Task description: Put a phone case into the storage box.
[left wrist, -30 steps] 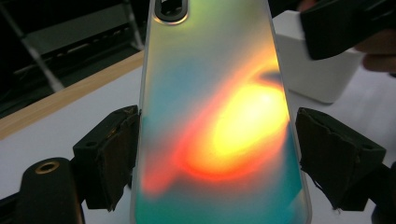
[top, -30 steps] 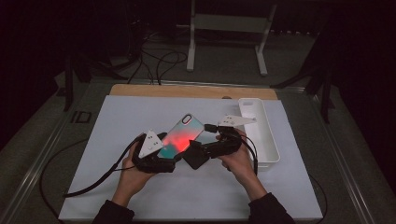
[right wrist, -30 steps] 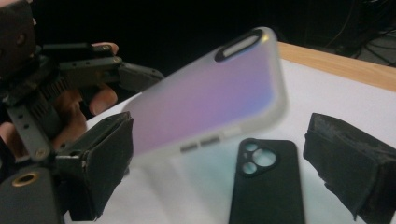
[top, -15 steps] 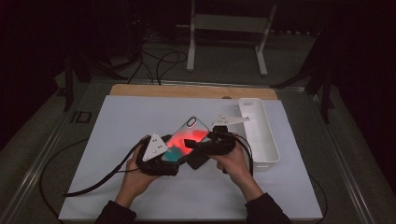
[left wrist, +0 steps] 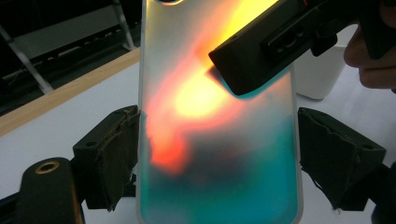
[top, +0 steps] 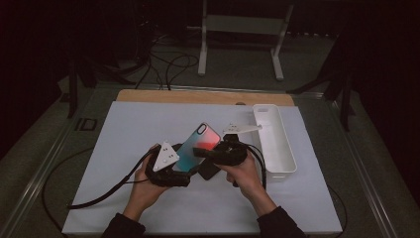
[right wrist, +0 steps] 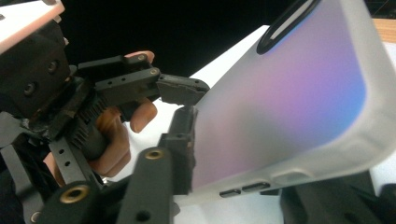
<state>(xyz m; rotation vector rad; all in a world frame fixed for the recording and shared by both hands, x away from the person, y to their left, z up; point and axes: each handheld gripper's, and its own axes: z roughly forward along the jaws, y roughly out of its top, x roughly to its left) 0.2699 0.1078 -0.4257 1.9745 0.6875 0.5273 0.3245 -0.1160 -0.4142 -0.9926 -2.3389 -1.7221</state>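
phone case held between two grippers over the white mat

phone case [top: 197, 147], a frosted shell glowing orange-red near its upper half and teal toward its lower end, is lifted off the table and tilted, its camera cutout pointing away from the person. in the left gripper view the case [left wrist: 217, 140] stands lengthwise between the two black jaws, with the left gripper [left wrist: 217, 154] clamped on its long edges: one pad touches the left edge, the other sits at the right edge. in the high view the left gripper [top: 171, 168] lies low at the case's near end, its grey three-cornered plate on top, held by the left hand [top: 143, 191].

right gripper [top: 210, 154] reaches in from the case's right side, carried by the right hand [top: 247, 176]. its jaws have just been closing, and the case is between them: in the right gripper view the case [right wrist: 289, 107] fills the gap, one jaw pressed flat against its face near the corner with the side buttons. in the left gripper view one black jaw of that gripper lies across the glowing face of the case.

white mat [top: 148, 124] covers the table beneath both hands. white tray [top: 285, 158] sits at the mat's right edge, just beside the right hand.
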